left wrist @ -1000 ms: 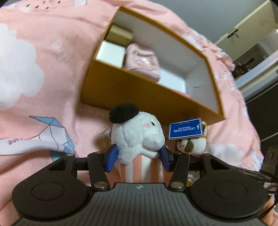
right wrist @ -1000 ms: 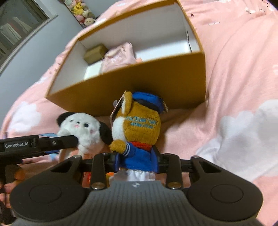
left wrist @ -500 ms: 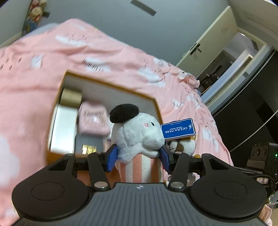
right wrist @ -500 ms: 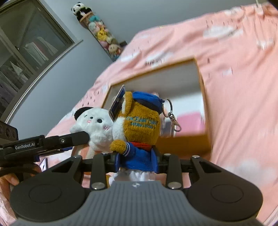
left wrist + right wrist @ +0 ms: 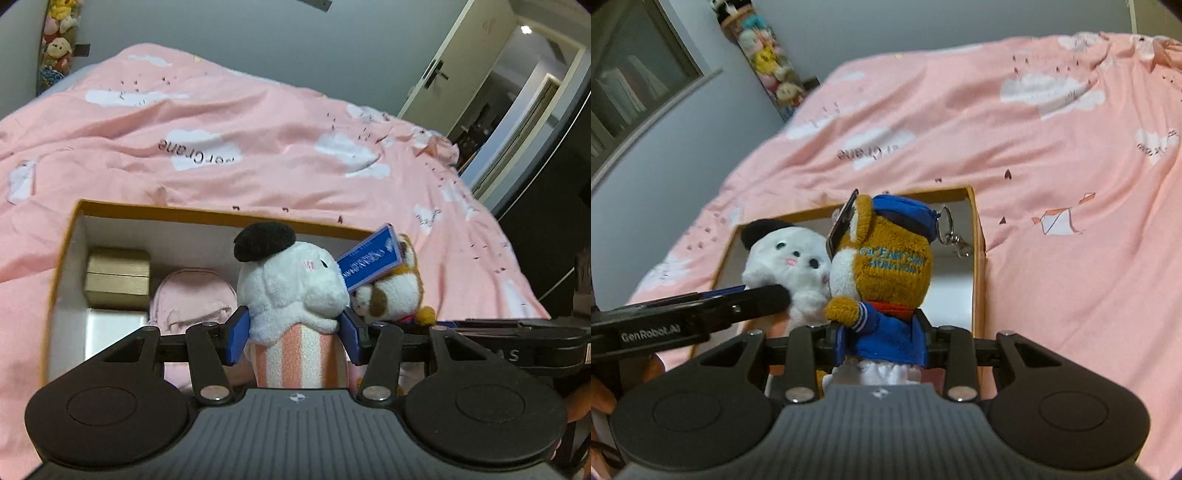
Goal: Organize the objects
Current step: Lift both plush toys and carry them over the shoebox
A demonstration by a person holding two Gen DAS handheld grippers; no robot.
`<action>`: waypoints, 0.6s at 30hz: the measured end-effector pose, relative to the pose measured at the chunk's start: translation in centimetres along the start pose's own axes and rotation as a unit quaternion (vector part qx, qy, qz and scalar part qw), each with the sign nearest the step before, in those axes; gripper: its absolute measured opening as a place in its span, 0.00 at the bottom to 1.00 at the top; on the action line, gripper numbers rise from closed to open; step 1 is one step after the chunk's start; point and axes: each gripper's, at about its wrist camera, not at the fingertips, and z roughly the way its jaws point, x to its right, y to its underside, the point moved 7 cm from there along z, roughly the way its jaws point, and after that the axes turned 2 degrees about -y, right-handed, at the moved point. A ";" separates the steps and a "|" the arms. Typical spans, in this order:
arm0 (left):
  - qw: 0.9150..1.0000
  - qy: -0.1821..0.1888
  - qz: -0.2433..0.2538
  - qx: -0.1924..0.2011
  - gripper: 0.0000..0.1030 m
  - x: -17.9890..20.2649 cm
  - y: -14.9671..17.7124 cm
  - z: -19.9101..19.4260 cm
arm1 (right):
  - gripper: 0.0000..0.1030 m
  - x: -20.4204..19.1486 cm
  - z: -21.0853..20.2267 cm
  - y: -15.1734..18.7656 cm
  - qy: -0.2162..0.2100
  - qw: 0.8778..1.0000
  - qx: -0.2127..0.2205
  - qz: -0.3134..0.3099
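Our left gripper [image 5: 295, 334] has its fingers clamped on the white plush [image 5: 291, 280], held above the open box [image 5: 62, 258] on the pink bed [image 5: 258, 155]. Our right gripper [image 5: 882, 341] has its fingers clamped on the brown bear plush [image 5: 890, 266], at 3 o'clock of the white one, touching it
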 end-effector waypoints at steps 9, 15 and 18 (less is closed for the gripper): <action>0.999 -0.010 -0.030 -0.021 0.57 -1.5 -0.5 4.7 | 0.35 0.7 5.3 -1.8 0.060 0.996 -0.050 -0.041; 0.998 -0.001 -0.061 -0.032 0.57 -2.8 0.0 5.9 | 0.35 0.9 6.9 -2.4 0.096 0.990 -0.072 -0.068; 0.997 0.005 -0.072 -0.037 0.59 -3.0 0.0 6.1 | 0.37 0.7 7.4 -2.4 0.106 0.988 -0.079 -0.085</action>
